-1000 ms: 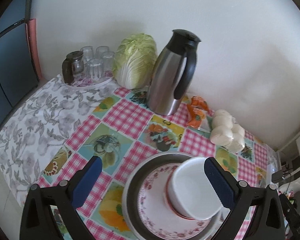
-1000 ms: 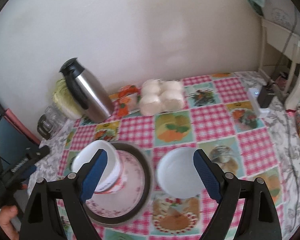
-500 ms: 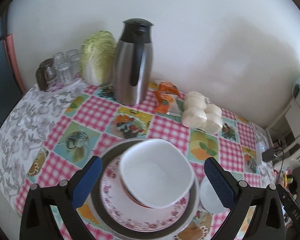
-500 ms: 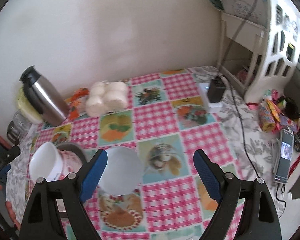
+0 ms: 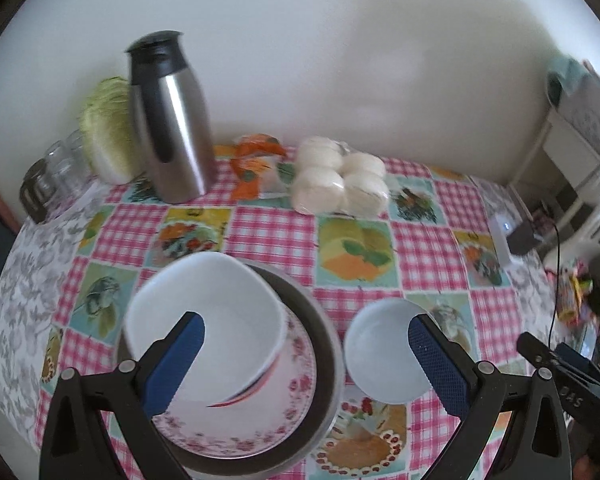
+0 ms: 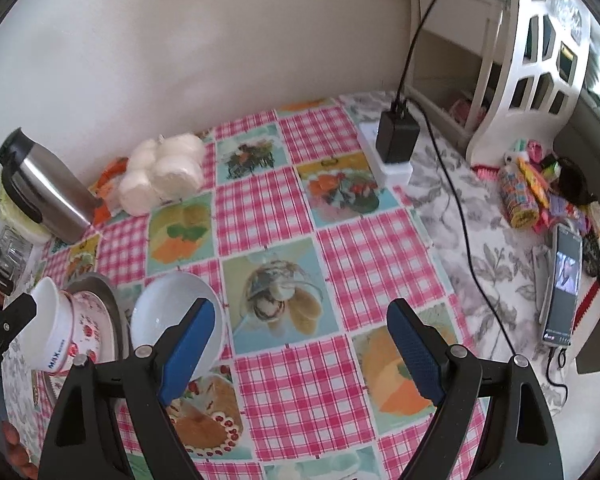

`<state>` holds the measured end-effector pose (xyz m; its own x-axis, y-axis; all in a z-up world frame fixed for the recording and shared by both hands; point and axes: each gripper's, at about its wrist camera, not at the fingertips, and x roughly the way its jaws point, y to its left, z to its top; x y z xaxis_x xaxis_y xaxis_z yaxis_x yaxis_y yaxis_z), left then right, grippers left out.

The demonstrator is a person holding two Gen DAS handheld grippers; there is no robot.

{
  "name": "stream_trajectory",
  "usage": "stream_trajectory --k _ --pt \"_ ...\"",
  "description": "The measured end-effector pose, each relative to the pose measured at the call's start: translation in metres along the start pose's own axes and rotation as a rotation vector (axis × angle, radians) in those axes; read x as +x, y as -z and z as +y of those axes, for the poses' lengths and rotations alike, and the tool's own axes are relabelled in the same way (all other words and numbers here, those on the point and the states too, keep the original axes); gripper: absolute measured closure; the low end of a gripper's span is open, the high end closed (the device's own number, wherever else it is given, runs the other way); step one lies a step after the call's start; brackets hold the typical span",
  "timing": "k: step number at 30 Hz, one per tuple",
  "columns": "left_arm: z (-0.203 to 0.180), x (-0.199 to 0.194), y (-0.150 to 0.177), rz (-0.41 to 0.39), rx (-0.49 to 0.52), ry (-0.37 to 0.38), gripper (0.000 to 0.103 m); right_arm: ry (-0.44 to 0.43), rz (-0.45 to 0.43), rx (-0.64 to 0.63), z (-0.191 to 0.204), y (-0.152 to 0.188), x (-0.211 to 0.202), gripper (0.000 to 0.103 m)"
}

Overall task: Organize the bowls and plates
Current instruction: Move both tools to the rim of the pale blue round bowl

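A large white square-rimmed bowl [image 5: 204, 320] is seen resting on a floral-rimmed plate [image 5: 260, 412] inside a grey metal dish [image 5: 320, 344]; a small round white bowl [image 5: 384, 352] sits just beside it on the checked tablecloth [image 5: 268, 232]. The left gripper [image 5: 304, 364] and right gripper [image 6: 300, 352] are both held wide open, nothing clasped. An approach appears to be in hand; a jaw must next be set over a bowl's rim.

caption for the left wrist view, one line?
Open left gripper above large white bowl on floral plate; small white bowl beside.
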<state>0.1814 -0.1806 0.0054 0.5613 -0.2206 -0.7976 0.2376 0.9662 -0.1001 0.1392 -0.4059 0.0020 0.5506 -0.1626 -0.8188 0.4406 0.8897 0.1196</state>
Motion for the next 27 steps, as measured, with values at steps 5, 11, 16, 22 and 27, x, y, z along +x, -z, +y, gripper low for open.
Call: stream_trajectory --k 5,11,16,22,27 --pt "-0.01 0.013 0.0 0.016 -0.013 0.034 0.0 0.009 0.045 -0.01 0.0 0.004 0.017 0.014" --pt "-0.021 0.031 0.0 0.038 0.007 0.031 0.001 -0.001 0.103 -0.03 0.006 0.009 0.042 0.014" --pt "-0.036 0.04 0.002 0.045 0.049 0.036 0.009 -0.005 0.144 -0.044 0.013 0.016 0.061 0.014" --pt "-0.057 0.05 0.004 0.043 0.115 0.04 0.017 -0.006 0.17 -0.063 0.022 0.021 0.075 0.014" --pt "-0.064 0.067 0.008 0.079 0.125 0.047 0.02 -0.005 0.188 -0.073 0.026 0.024 0.084 0.014"
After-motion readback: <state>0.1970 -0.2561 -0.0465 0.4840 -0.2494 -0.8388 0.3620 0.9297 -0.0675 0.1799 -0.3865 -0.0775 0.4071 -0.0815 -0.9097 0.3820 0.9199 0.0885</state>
